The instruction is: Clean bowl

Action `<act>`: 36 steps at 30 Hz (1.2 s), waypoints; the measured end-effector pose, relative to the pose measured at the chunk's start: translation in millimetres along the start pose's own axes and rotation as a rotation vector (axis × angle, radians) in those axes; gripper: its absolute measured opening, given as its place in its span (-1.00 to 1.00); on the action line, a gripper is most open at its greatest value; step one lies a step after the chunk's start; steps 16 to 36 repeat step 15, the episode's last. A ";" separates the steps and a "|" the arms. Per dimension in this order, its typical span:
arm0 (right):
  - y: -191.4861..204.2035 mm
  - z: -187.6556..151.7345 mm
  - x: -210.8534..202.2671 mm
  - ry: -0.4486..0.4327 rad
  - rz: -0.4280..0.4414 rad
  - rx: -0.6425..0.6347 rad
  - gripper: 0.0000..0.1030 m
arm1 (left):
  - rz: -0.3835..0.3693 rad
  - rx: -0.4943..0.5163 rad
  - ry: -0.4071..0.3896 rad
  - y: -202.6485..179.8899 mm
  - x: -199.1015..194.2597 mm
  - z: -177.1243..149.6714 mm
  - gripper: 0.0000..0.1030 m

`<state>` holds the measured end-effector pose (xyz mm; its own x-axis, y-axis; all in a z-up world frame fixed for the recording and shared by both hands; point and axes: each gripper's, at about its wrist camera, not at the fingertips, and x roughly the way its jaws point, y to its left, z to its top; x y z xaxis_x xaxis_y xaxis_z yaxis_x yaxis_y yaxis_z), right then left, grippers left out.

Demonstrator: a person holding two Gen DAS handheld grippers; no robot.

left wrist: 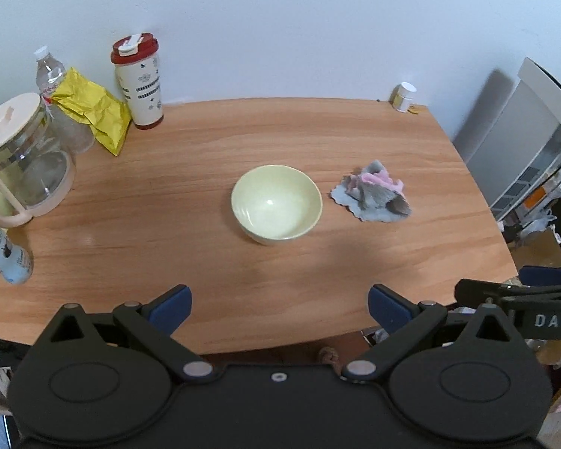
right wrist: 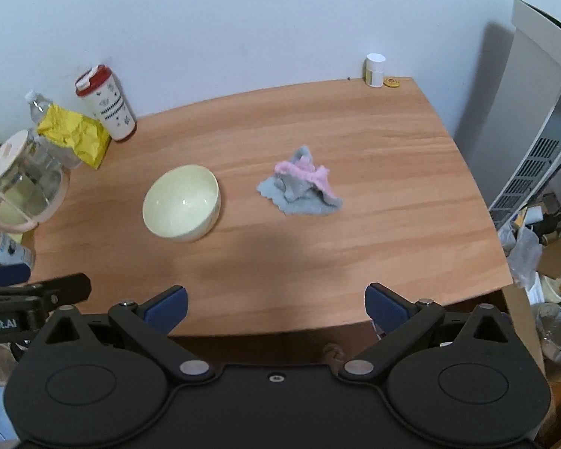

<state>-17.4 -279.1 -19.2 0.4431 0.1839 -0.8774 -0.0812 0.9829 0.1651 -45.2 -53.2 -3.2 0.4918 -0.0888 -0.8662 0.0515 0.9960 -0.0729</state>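
Note:
A pale yellow-green bowl (left wrist: 276, 204) (right wrist: 181, 202) stands upright and empty in the middle of the wooden table (left wrist: 205, 172) (right wrist: 374, 172). To its right lies a crumpled grey and pink cloth (left wrist: 374, 194) (right wrist: 303, 187), apart from the bowl. My left gripper (left wrist: 278, 308) hovers open above the near table edge, directly in front of the bowl, with nothing between its blue pads. My right gripper (right wrist: 276, 307) is also open and empty over the near edge, facing the cloth. Each gripper's black body shows at the side of the other's view.
At the back left stand a red-lidded tumbler (left wrist: 140, 82) (right wrist: 106, 104), a crumpled yellow bag (left wrist: 93, 110) (right wrist: 74, 134), a water bottle (left wrist: 50, 71) and a glass jug with a cream lid (left wrist: 22, 157) (right wrist: 22, 183). A small white jar (left wrist: 404, 97) (right wrist: 374, 70) sits at the back right corner. A white appliance (right wrist: 535, 112) stands right of the table.

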 end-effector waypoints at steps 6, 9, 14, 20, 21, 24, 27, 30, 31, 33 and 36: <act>2.8 -9.8 -1.9 -0.015 -0.018 -0.018 0.99 | 0.000 0.016 -0.015 -7.1 -3.2 -3.9 0.99; 5.3 -13.1 0.6 -0.020 -0.028 -0.032 0.99 | 0.020 0.020 -0.019 -9.4 -4.1 -6.1 0.99; 5.3 -20.2 1.9 -0.007 -0.019 -0.022 0.99 | 0.036 0.016 -0.029 -5.8 -8.0 -6.6 0.99; 4.8 -20.9 1.6 -0.006 -0.017 -0.015 0.99 | 0.036 0.019 -0.028 -5.8 -8.1 -6.7 0.99; 4.8 -20.9 1.6 -0.006 -0.017 -0.015 0.99 | 0.036 0.019 -0.028 -5.8 -8.1 -6.7 0.99; 4.8 -20.9 1.6 -0.006 -0.017 -0.015 0.99 | 0.036 0.019 -0.028 -5.8 -8.1 -6.7 0.99; 4.8 -20.9 1.6 -0.006 -0.017 -0.015 0.99 | 0.036 0.019 -0.028 -5.8 -8.1 -6.7 0.99; 4.8 -20.9 1.6 -0.006 -0.017 -0.015 0.99 | 0.036 0.019 -0.028 -5.8 -8.1 -6.7 0.99; 4.8 -20.9 1.6 -0.006 -0.017 -0.015 0.99 | 0.036 0.019 -0.028 -5.8 -8.1 -6.7 0.99; 4.8 -20.9 1.6 -0.006 -0.017 -0.015 0.99 | 0.036 0.019 -0.028 -5.8 -8.1 -6.7 0.99; 4.8 -20.9 1.6 -0.006 -0.017 -0.015 0.99 | 0.036 0.019 -0.028 -5.8 -8.1 -6.7 0.99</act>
